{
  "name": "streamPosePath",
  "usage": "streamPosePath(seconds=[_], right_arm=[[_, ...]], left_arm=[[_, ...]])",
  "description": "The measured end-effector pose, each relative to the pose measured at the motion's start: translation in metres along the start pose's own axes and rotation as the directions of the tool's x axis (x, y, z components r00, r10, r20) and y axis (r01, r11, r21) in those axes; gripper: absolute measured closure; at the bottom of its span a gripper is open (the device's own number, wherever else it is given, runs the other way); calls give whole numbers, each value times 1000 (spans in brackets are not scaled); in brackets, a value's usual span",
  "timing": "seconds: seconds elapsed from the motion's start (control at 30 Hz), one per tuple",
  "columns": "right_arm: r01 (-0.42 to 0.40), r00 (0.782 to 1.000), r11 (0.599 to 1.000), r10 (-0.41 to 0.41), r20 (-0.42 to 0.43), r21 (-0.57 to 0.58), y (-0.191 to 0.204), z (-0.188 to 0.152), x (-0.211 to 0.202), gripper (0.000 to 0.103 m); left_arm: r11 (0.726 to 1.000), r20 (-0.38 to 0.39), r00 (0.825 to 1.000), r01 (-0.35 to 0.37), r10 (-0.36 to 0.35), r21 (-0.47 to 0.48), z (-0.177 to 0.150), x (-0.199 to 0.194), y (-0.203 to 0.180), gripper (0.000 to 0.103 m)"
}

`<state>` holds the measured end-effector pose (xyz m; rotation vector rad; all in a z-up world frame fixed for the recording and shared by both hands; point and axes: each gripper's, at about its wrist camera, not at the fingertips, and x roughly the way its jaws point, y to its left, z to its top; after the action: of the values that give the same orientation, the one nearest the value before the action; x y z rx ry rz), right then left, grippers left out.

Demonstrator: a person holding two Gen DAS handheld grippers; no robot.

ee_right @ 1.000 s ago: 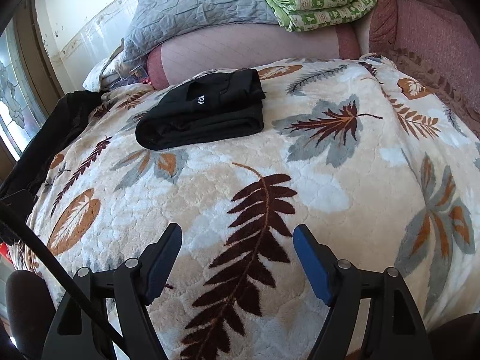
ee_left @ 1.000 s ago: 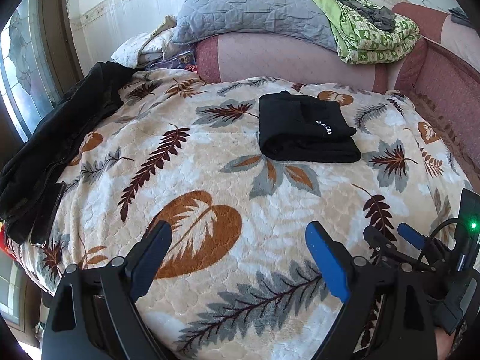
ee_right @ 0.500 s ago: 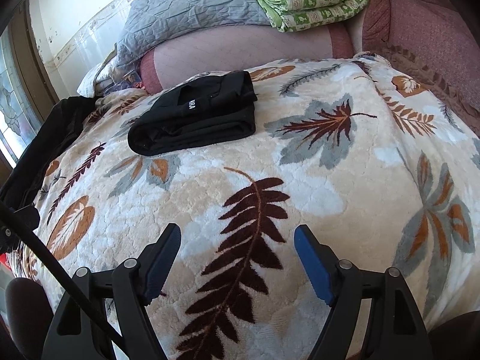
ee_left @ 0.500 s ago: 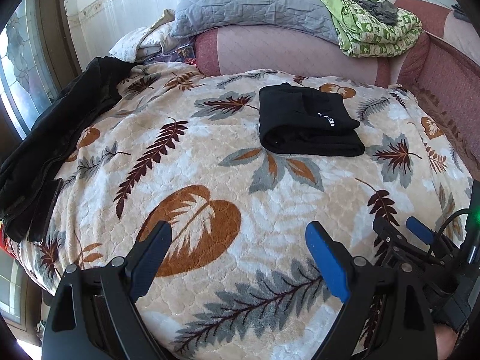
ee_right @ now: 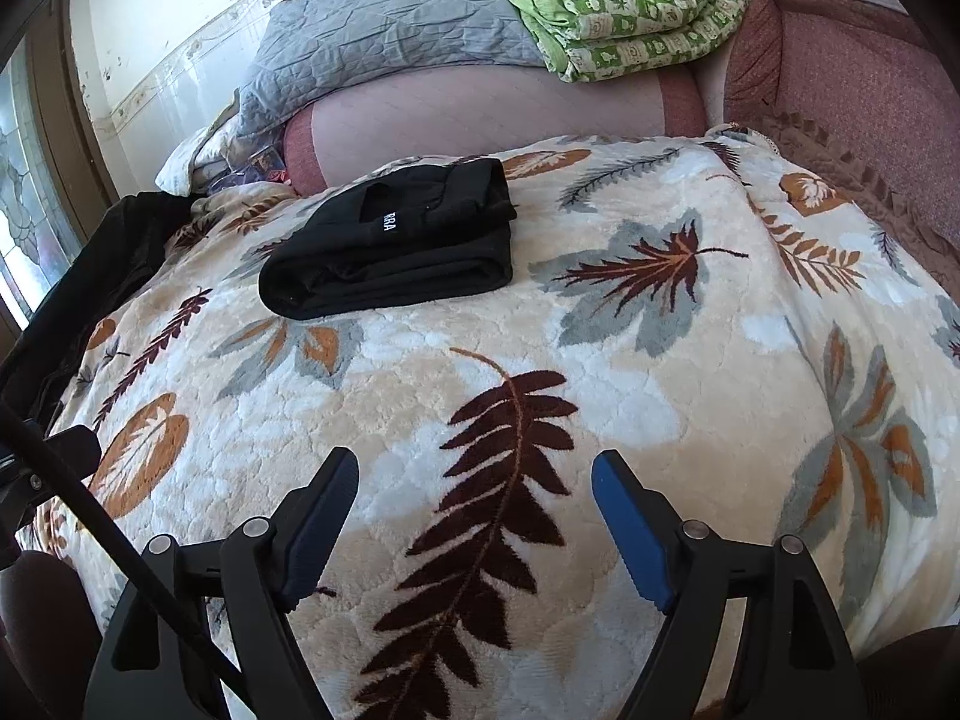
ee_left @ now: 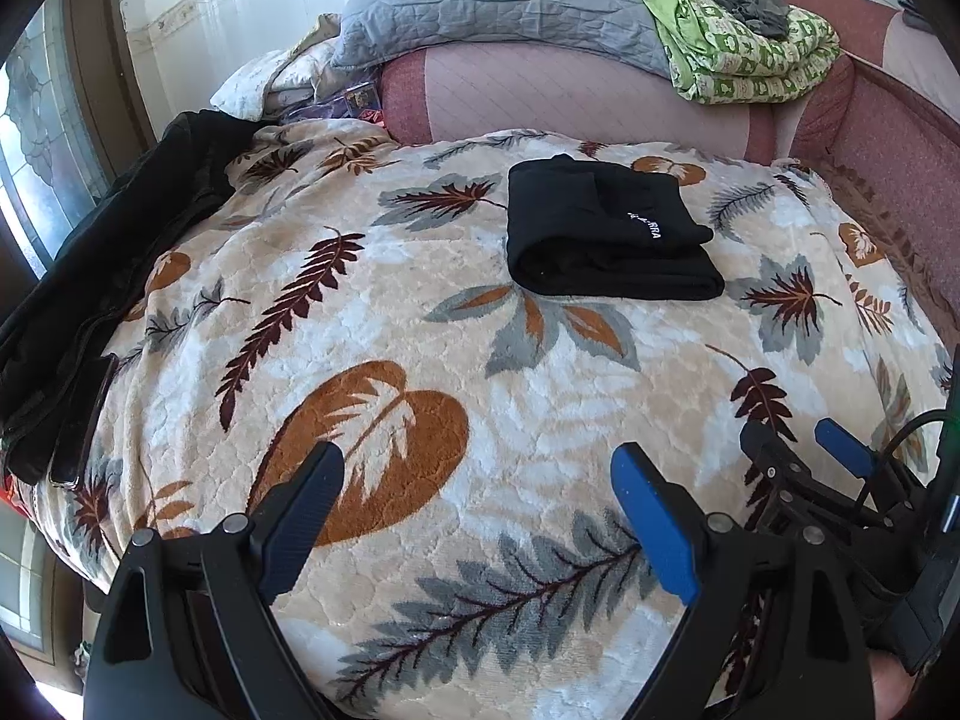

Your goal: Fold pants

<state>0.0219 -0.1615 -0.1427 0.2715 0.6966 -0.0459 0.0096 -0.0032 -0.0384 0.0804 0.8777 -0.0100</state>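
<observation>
Little has shifted since a second ago: both views have slid a touch, so the folded black pants (ee_left: pixel 606 234) sit slightly lower in the left wrist picture and a little further left in the right wrist one (ee_right: pixel 396 240), though the bundle itself lies just as it did, square and flat on the far half of the cream leaf-patterned plush blanket (ee_left: pixel 420 312) that covers the bed. White lettering shows on its top layer.

Near the bed's front edge the left claw (ee_left: pixel 477 516) hangs above the blanket with its blue-padded jaws spread wide and nothing between them. The right claw (ee_right: pixel 474 516) is likewise spread wide and empty (its jaws look a shade further apart than in the first frame), hovering over a dark brown fern print. Both claws are well apart from the pants.

Along the bed's left edge lies a dark jacket-like garment (ee_left: pixel 102 276). Behind the bed, a grey quilted pillow (ee_left: pixel 498 0) and a folded green patterned blanket (ee_left: pixel 750 54) rest on a pink padded headboard (ee_left: pixel 570 96).
</observation>
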Motion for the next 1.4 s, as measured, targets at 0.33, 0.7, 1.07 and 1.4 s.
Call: streamPosePath(seconds=[0.33, 0.7, 1.07, 1.4], right_arm=[[5, 1000, 1000, -6, -11, -14, 3, -2, 3, 18], [30, 998, 997, -26, 52, -71, 12, 0, -12, 18], [3, 990, 971, 31, 139, -238, 55, 4, -70, 11], [29, 997, 971, -12, 73, -236, 57, 1, -55, 11]], left_arm=[[1000, 45, 999, 6, -5, -30, 1, -8, 6, 13], [979, 547, 820, -76, 170, -190, 3, -117, 28, 0], [977, 149, 989, 34, -2, -210, 15, -67, 44, 0], [966, 85, 995, 68, -48, -251, 8, -52, 59, 0]])
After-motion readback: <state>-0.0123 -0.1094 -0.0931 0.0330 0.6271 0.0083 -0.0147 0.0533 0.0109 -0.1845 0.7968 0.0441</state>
